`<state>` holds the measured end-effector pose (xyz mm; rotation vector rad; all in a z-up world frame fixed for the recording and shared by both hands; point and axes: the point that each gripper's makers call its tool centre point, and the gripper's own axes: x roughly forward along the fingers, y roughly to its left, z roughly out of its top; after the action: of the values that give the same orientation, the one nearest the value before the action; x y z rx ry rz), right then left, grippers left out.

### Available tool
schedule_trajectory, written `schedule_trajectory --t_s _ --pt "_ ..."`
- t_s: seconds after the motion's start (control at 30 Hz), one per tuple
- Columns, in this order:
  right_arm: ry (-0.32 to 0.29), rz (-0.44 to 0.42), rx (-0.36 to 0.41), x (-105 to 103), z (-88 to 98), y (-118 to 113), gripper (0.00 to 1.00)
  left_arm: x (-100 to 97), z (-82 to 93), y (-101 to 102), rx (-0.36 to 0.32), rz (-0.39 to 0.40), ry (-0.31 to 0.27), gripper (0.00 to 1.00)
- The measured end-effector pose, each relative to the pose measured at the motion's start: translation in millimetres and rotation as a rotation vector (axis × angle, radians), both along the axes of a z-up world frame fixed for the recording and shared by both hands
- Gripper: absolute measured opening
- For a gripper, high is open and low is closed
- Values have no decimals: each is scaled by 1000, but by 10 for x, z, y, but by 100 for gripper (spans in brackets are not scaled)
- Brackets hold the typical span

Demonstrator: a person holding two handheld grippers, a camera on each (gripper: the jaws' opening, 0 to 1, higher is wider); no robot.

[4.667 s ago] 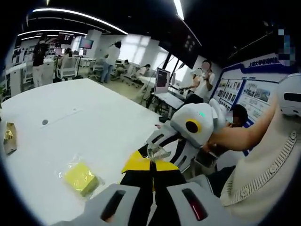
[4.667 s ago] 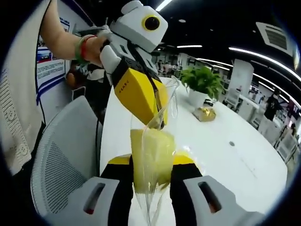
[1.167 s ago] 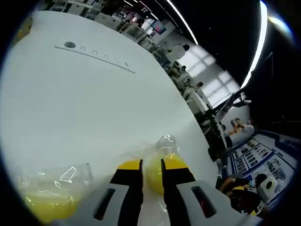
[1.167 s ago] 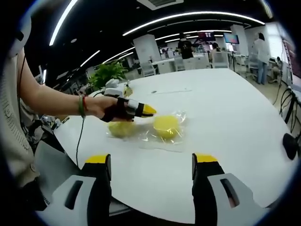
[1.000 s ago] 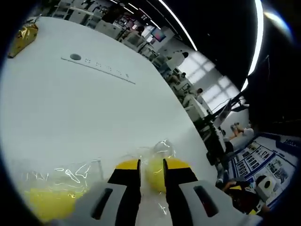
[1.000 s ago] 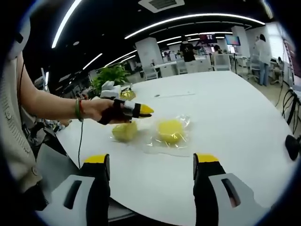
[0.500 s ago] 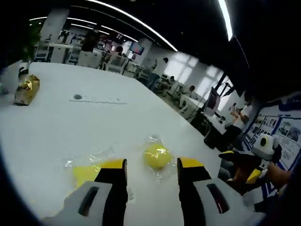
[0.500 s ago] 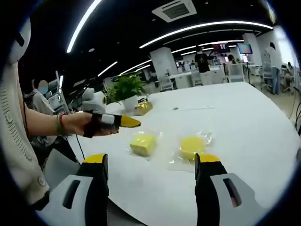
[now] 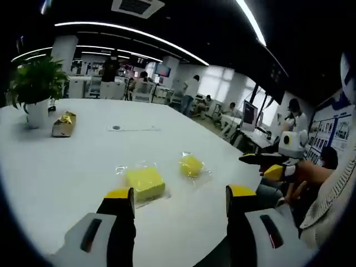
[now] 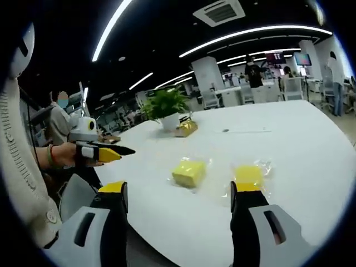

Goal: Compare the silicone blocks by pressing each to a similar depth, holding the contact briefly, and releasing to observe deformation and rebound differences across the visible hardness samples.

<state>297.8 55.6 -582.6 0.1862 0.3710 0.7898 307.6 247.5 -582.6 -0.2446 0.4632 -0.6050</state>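
Note:
Two yellow silicone blocks lie in clear bags on the white table [image 9: 67, 167]. In the left gripper view the square block [image 9: 144, 183] is just past my left jaw and the rounder block [image 9: 191, 164] is farther off. My left gripper [image 9: 181, 194] is open, holding nothing, back from both. The right gripper view has the square block [image 10: 189, 171] at centre and the rounder block [image 10: 248, 177] just above my right jaw. My right gripper [image 10: 179, 192] is open and empty. Each gripper appears in the other's view, hand-held off the table edge: left gripper [image 10: 103, 153], right gripper [image 9: 267, 166].
A potted plant [image 9: 33, 83] and a gold packet [image 9: 63, 124] stand at the table's far end, plant [image 10: 167, 105] and packet [image 10: 186, 129] also in the right gripper view. People, desks and chairs fill the room behind. A small round port [image 9: 115, 127] sits in the tabletop.
My left gripper, a second ago narrowed around the bagged round block, has opened wide and pulled back off the table. The right gripper has also drawn back, still open. Both blocks lie free.

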Motion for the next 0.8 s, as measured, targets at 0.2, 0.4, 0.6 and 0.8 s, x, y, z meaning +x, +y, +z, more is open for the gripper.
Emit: schedule_trajectory --t_s 0.2,0.4,0.6,0.8 --pt "11 16 -11 -42 -51 41 71 -177 -85 222 -23 70 30 77" --pt "4 14 7 -28 -42 86 72 -245 -92 242 -33 64 16 81" --pt "-4 13 6 -41 -9 91 72 -265 -63 235 -40 58 5 82" --pt "-6 -3 -12 -83 -34 67 72 -279 -87 216 -32 42 20 80"
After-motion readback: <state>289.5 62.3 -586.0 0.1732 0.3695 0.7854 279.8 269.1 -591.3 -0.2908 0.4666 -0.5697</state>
